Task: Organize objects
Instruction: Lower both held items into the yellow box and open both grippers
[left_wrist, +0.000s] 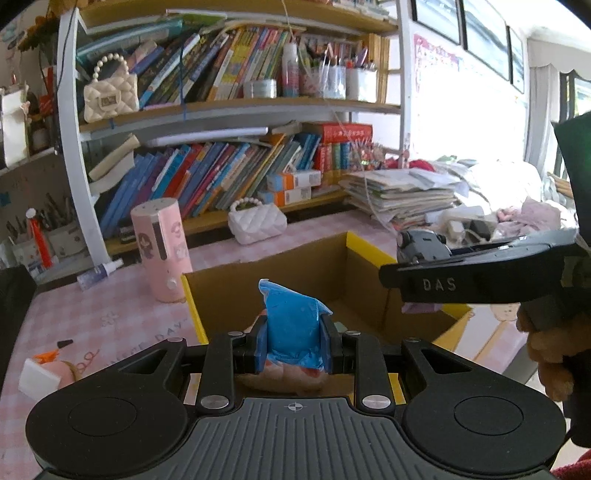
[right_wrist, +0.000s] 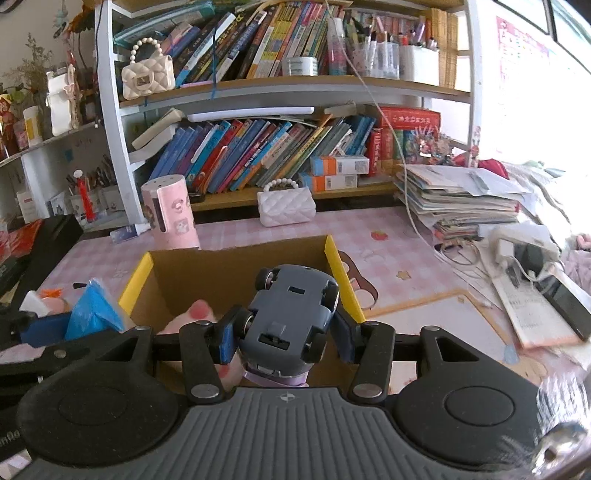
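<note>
Left wrist view is showing the left gripper (left_wrist: 294, 339) clamping a crumpled blue packet (left_wrist: 291, 325), and it is hanging just over the near wall of the open cardboard box (left_wrist: 354, 273) with the yellow flaps. Right wrist view is giving us the other half: the right gripper (right_wrist: 288, 332) is pinching a grey toy car (right_wrist: 291, 306) by its sides, underside and wheels turned up toward the camera, and it too is poised above the box mouth.

Something pink and soft (right_wrist: 197, 312) is already lying inside the box, beneath the grippers; what it is I cannot tell. So the job is looking partly done at best: one thing is in, and two more are being carried but not yet dropped. Neither grip is letting go.

Plenty is waiting outside. A small white block with an orange-and-pink toy (left_wrist: 48, 369) is sitting on the pink checked table (left_wrist: 110, 317) to the left, near a black cap (left_wrist: 64, 343). A pink cylindrical container (right_wrist: 171, 212), a white quilted handbag (right_wrist: 286, 206) and a small spray bottle (left_wrist: 98, 275) are standing or lying beyond the box. Whether those belong in it, the pictures are not saying.
</note>
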